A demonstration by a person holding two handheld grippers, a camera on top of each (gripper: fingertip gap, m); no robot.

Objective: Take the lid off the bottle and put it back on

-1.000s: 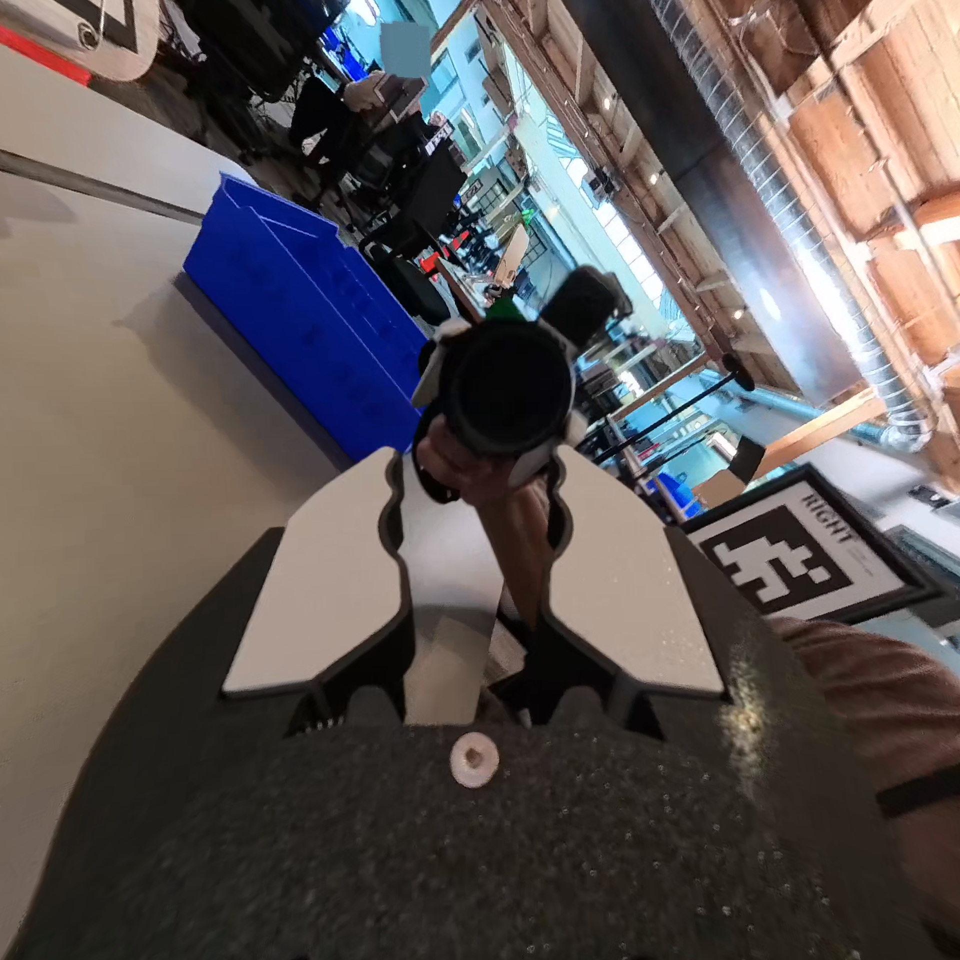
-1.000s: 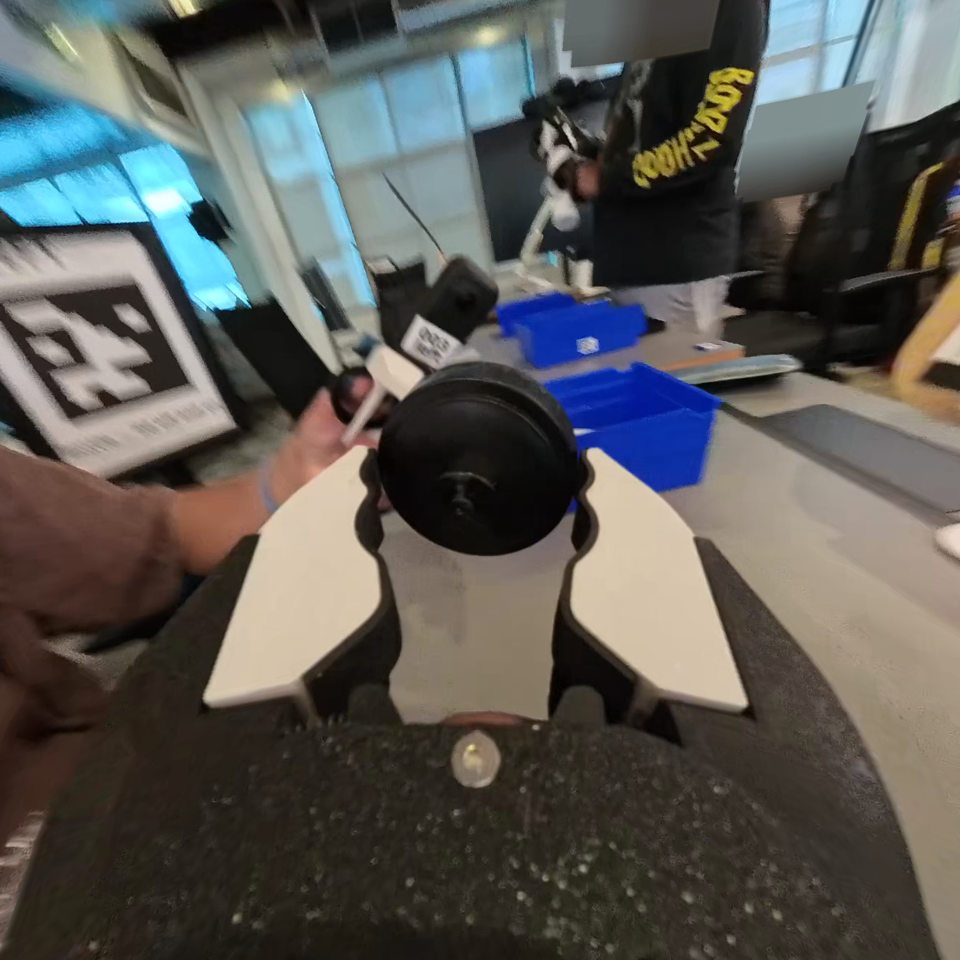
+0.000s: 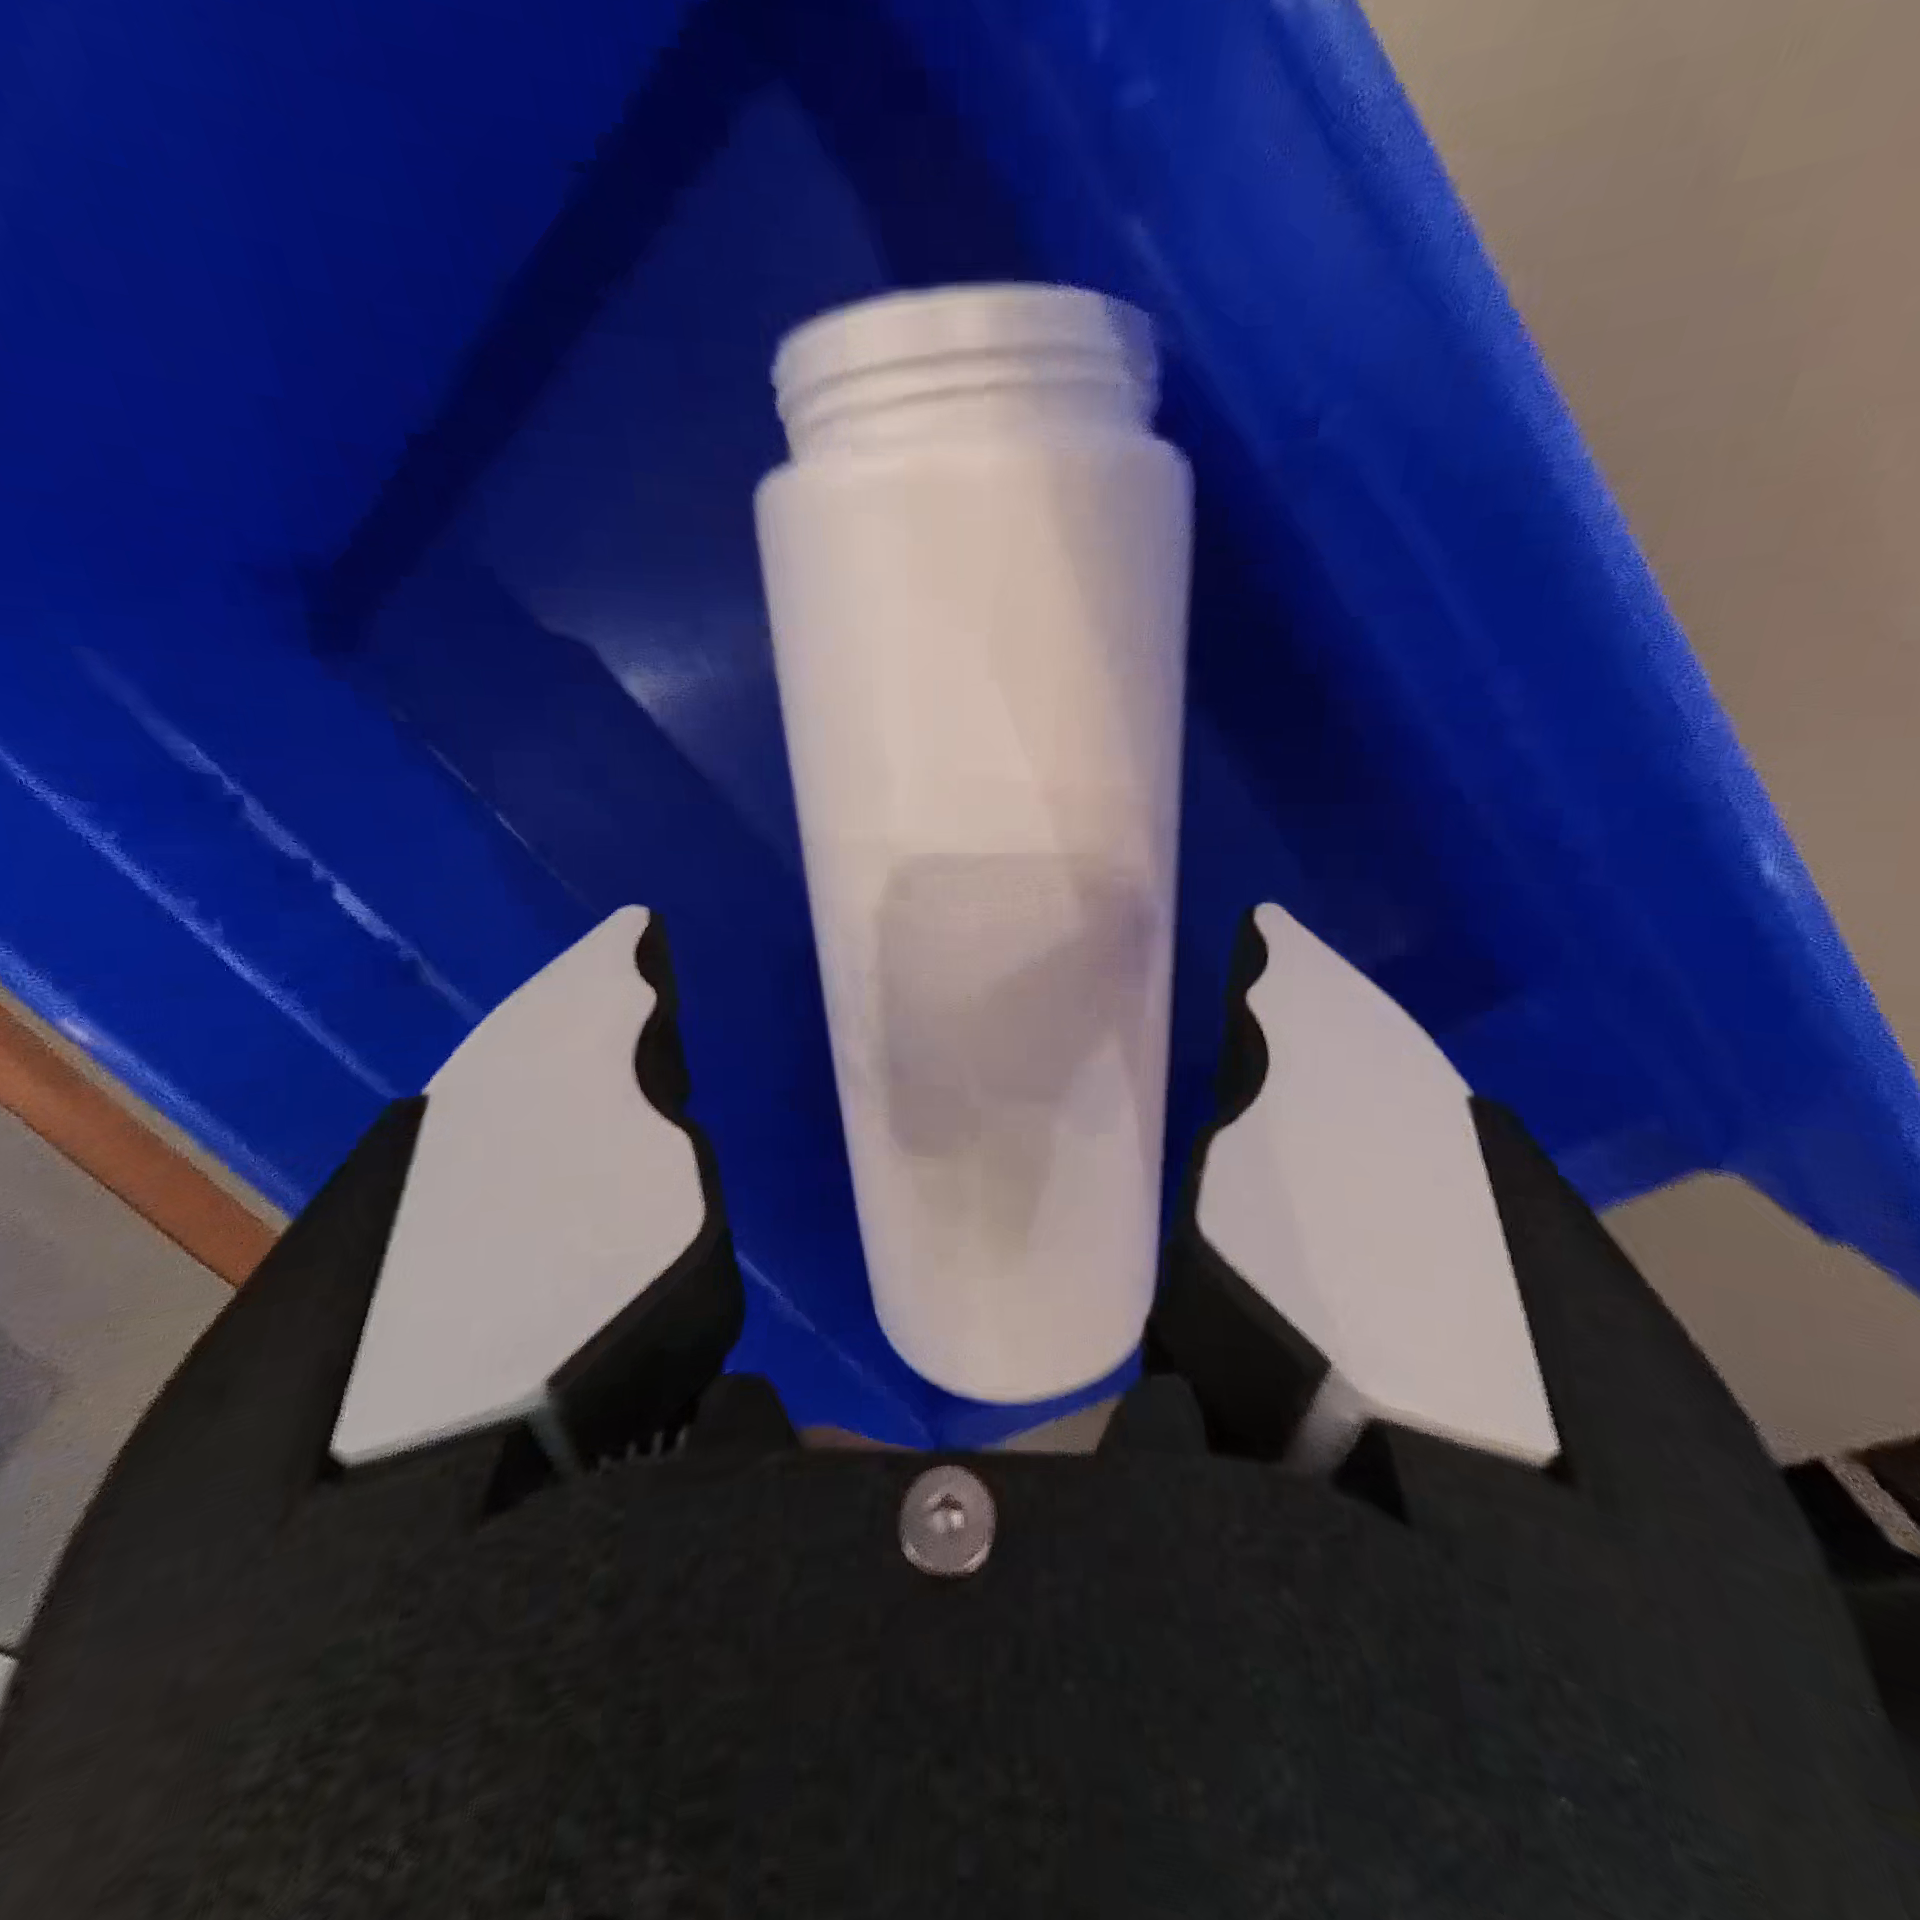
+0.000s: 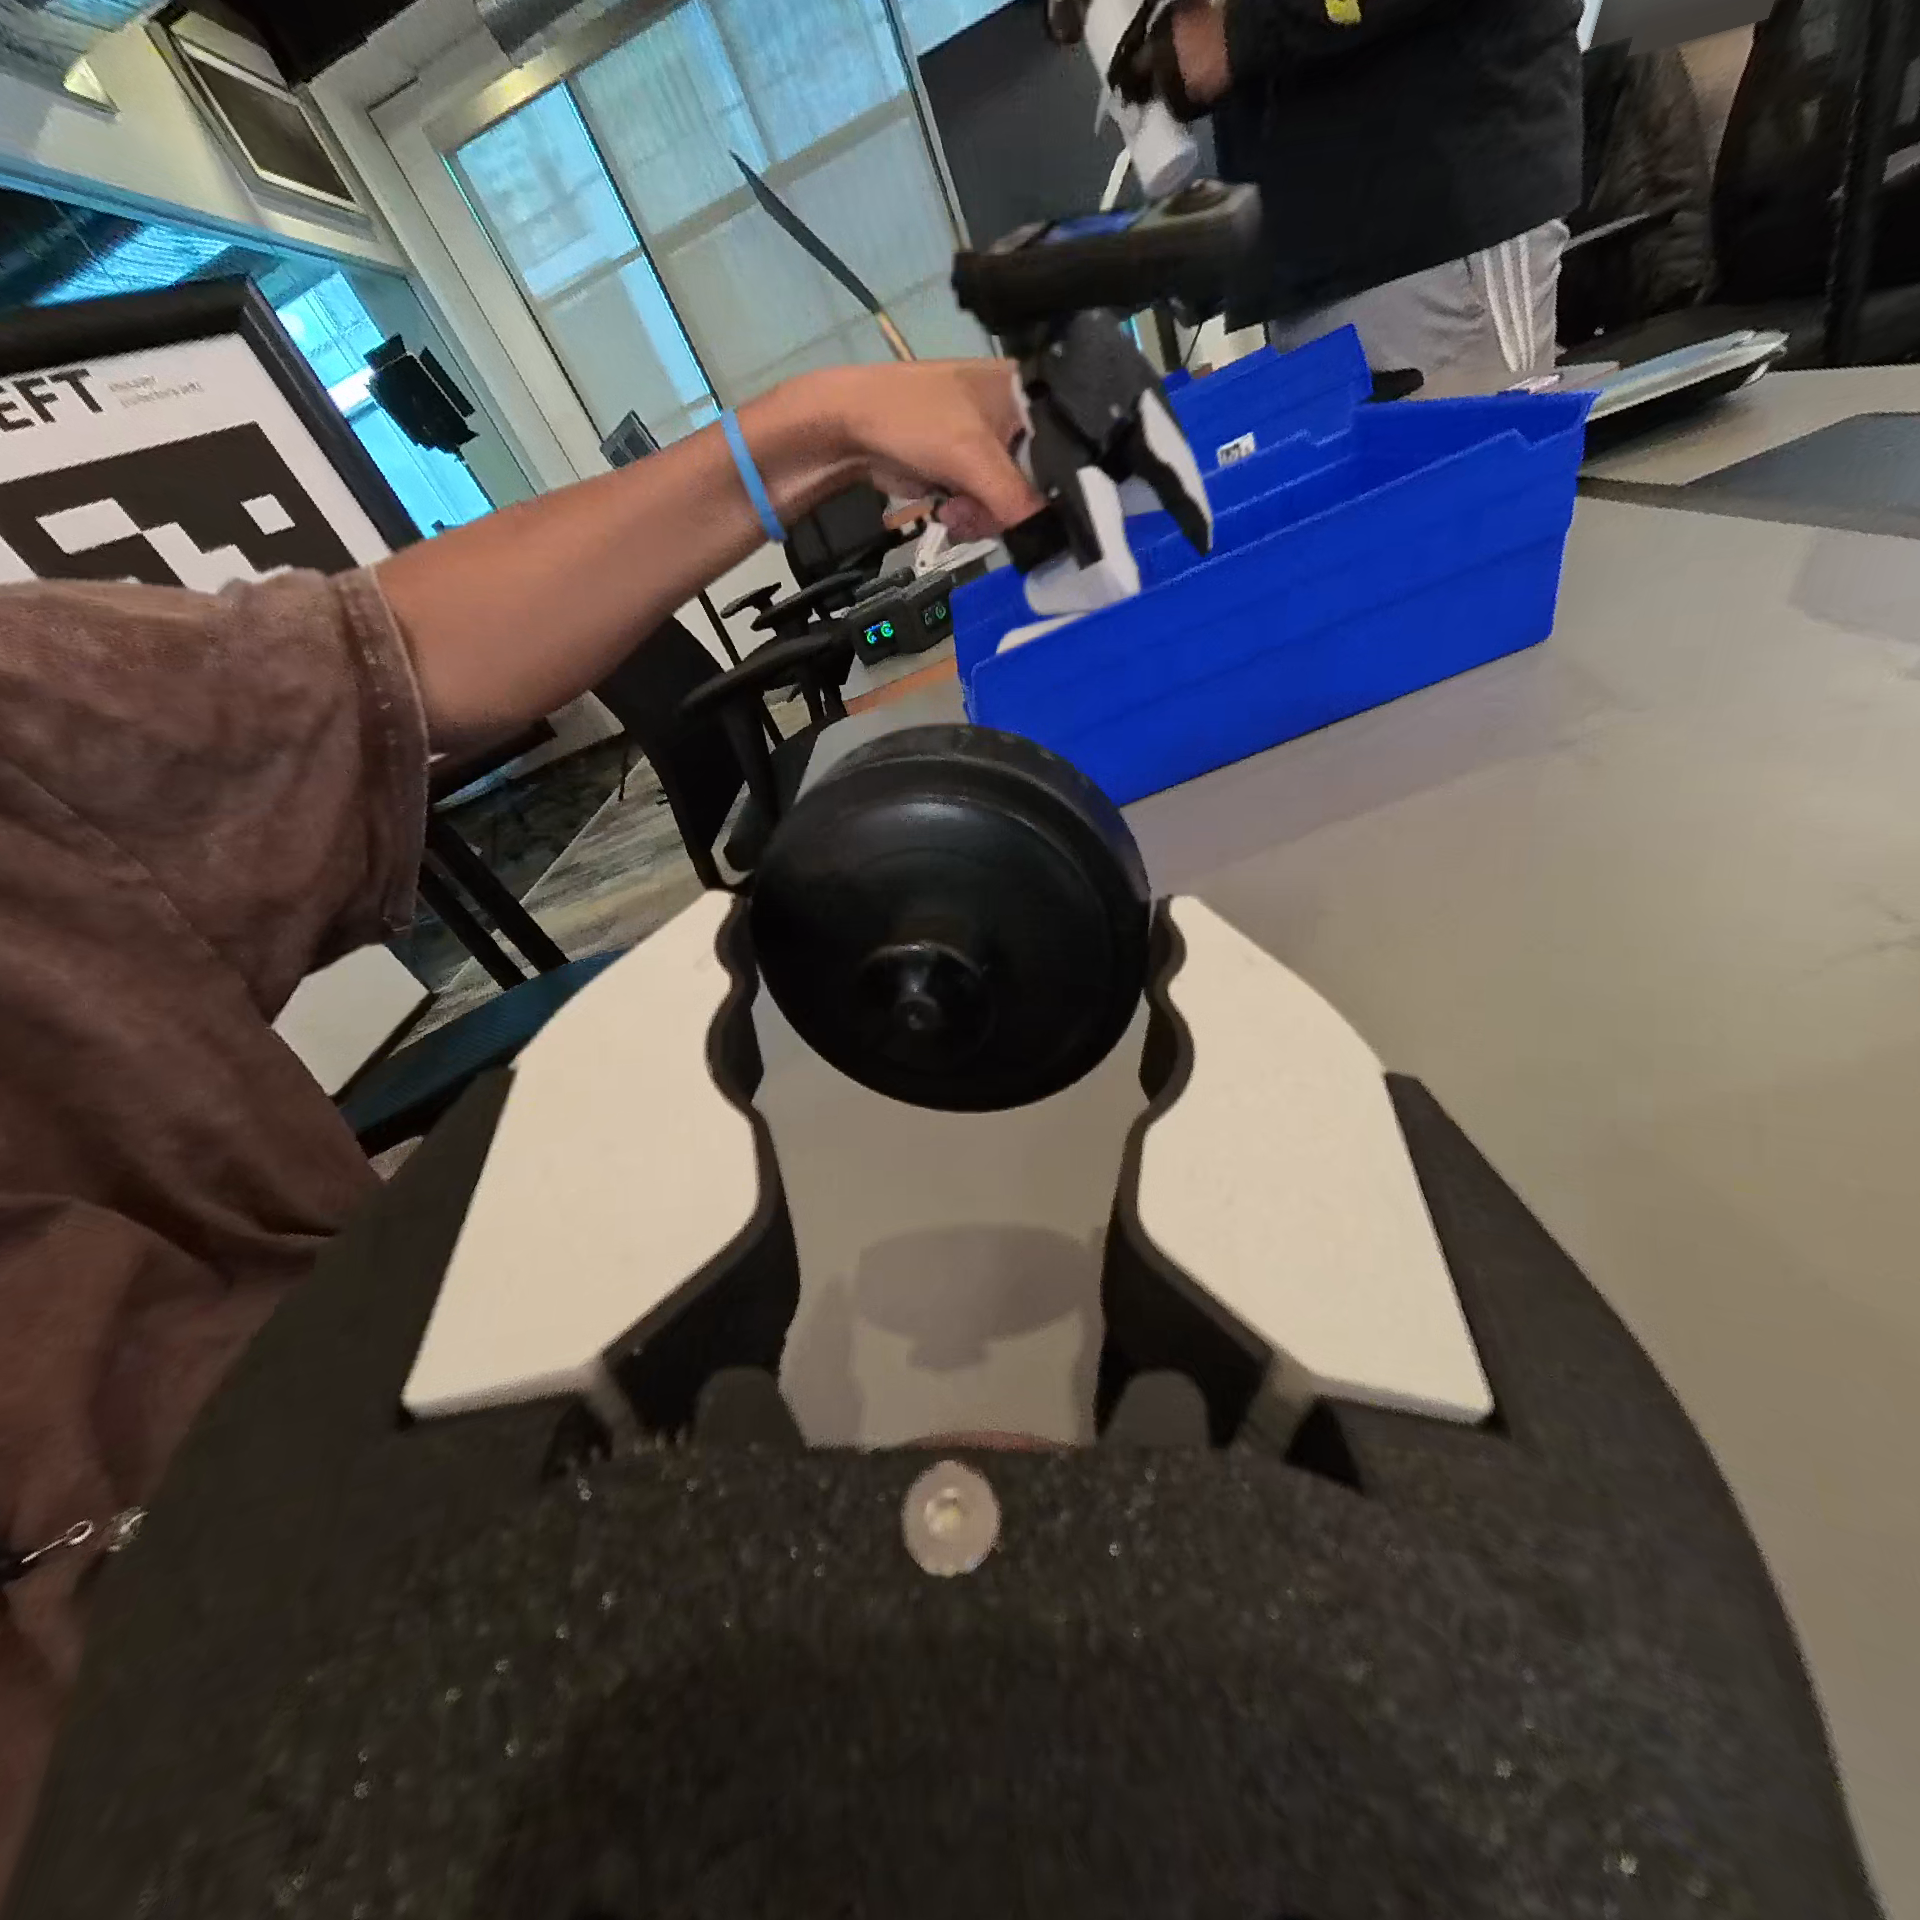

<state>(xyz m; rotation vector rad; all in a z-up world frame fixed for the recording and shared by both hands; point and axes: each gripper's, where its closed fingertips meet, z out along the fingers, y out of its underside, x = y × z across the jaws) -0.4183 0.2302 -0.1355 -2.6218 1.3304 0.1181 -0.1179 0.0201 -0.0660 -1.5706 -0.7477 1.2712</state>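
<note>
An uncapped white bottle (image 3: pixel 977 790) lies in a blue bin (image 3: pixel 364 436) on the bench (image 4: pixel 1558 935) between the left gripper's (image 3: pixel 951 997) spread jaws, while the right gripper's (image 4: pixel 948 997) jaws pinch the black lid (image 4: pixel 940 925).

Left claw (image 3: pixel 951 997) spread wide; right claw (image 4: pixel 948 997) clamped.

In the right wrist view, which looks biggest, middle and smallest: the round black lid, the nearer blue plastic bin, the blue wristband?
As they appear in that picture:
1. Nearer blue plastic bin, widest.
2. Round black lid, gripped by the right tongs. It sits far closer to the camera, so its true size against the bin is unsure.
3. Blue wristband, clearly smallest.
</note>
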